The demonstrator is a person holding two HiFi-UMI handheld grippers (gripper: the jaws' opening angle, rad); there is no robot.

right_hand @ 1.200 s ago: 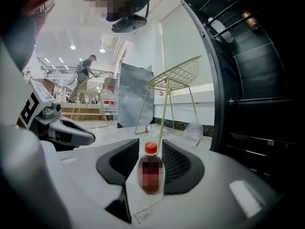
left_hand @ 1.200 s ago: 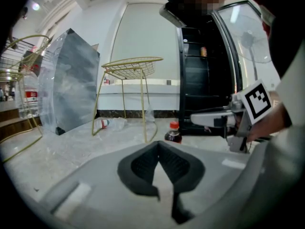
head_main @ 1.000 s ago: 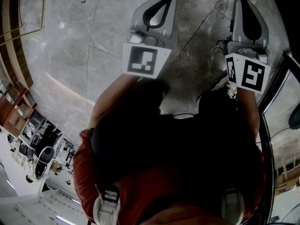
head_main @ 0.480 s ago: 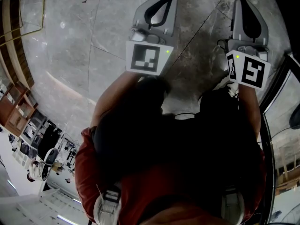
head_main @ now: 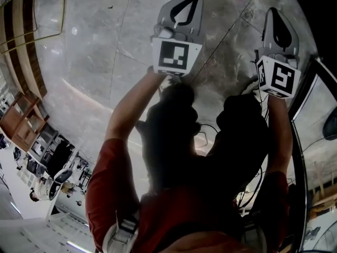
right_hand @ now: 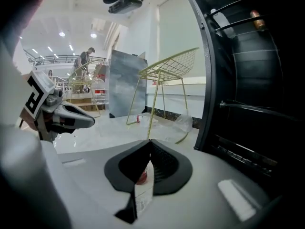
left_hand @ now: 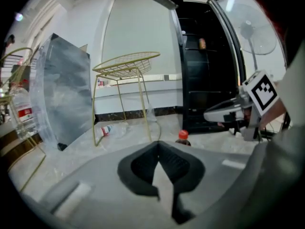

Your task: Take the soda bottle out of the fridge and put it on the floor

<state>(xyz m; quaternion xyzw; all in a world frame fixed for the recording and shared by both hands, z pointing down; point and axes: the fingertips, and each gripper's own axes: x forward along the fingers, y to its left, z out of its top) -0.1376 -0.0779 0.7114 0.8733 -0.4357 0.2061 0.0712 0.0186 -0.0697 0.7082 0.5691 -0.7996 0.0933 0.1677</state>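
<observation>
**A:** Found where, the soda bottle [left_hand: 182,138]?

**B:** Stood upright on the floor [head_main: 89,51], round red cap on top, near the floor's edge at the foot of the black fridge [left_hand: 205,70]. Lay beyond both pairs of tips, touched by neither.

**A:** And the grips?

**B:** Pressed tip to tip with nothing held, left gripper [left_hand: 158,144] and right gripper [right_hand: 149,144] alike. Smooth grey shells, black ribbed pads.

**A:** Surroundings?

**B:** Polished grey veined marble, glossy. Gold wire chair [left_hand: 128,66] set well behind the bottle. Fridge door stood open.
</observation>
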